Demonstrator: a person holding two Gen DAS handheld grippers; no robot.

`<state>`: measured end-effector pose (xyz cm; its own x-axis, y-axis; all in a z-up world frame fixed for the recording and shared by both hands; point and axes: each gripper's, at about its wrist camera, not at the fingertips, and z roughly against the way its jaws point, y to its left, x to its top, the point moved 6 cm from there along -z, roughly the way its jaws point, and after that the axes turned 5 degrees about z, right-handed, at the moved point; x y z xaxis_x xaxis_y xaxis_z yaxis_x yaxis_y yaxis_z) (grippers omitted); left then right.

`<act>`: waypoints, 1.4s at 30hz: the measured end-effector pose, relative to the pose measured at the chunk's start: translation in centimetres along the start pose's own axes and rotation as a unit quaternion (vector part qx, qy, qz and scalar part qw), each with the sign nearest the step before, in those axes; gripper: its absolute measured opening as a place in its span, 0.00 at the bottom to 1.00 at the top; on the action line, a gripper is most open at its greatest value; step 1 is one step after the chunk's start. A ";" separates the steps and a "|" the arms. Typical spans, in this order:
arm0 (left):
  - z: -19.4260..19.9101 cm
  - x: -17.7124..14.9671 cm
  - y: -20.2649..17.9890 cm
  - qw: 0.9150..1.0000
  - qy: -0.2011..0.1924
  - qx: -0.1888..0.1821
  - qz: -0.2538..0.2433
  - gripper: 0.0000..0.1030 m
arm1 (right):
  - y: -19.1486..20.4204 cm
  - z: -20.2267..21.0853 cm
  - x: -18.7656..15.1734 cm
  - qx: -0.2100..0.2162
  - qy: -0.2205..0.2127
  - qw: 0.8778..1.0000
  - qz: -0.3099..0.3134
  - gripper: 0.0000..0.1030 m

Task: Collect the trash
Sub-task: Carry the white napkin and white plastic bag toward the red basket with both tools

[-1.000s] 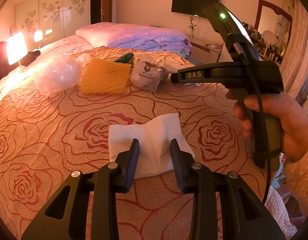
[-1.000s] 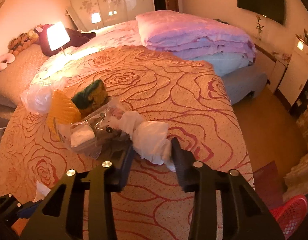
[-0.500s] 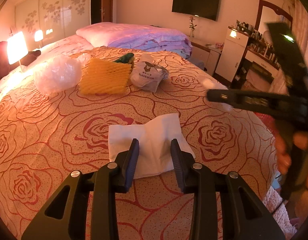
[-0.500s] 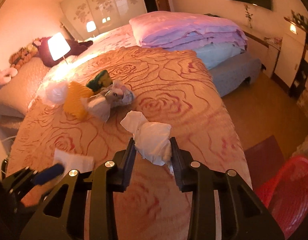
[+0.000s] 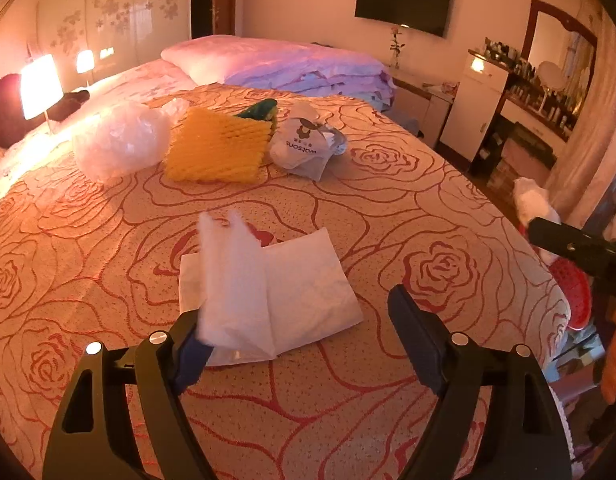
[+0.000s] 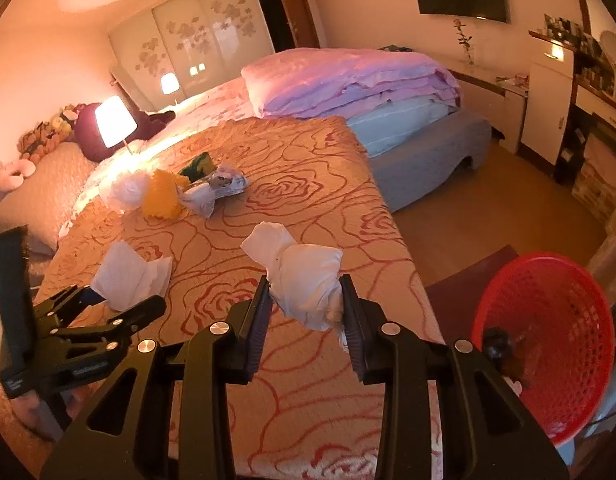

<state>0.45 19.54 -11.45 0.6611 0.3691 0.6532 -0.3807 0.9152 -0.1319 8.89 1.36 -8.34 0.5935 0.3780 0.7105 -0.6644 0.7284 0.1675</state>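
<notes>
Left wrist view: the left gripper (image 5: 308, 340), fingers just sprung wide, frees the napkin (image 5: 268, 292) on the bed (image 5: 427, 208); the right gripper (image 6: 306, 312), clamping a tissue wad (image 6: 304, 280), has swung toward the red basket (image 6: 547, 344).

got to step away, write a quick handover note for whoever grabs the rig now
Left gripper: jaws have just opened wide; a corner of the flat tissue clings to its left finger, the rest lies on the bed.
Right gripper: shut on a crumpled tissue, held up beside the red basket on the floor.
Done: one wad picked up; basket already holds something dark.
Left: drop the wad in, regrip the flat tissue, then the clear bag, yellow foam net, white bag and a green item behind.
</notes>
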 end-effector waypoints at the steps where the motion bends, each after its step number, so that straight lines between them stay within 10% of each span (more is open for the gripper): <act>1: 0.0 0.0 0.0 1.000 0.000 -0.001 0.002 0.75 | -0.2 0.3 -0.1 0.001 -0.003 1.000 -0.004 0.33; 15: 0.0 -0.3 0.0 0.998 -0.013 0.063 -0.027 0.46 | -1.6 1.3 -0.7 0.005 -0.017 0.999 -0.029 0.33; 22: 0.5 -0.1 1.6 0.997 -0.018 0.071 -0.011 0.13 | -1.7 1.7 -0.4 0.005 -0.024 0.999 -0.031 0.33; 42: 4.7 0.5 -1.2 0.999 -0.037 -0.002 0.001 0.10 | -0.8 3.4 -0.2 -0.005 -0.037 0.999 -0.021 0.33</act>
<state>-1.81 17.86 -7.46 0.6104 0.3583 0.7064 -0.3799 0.9150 -0.1358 7.77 -1.15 -6.28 0.5846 0.3045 0.7520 -0.6358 0.7477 0.1915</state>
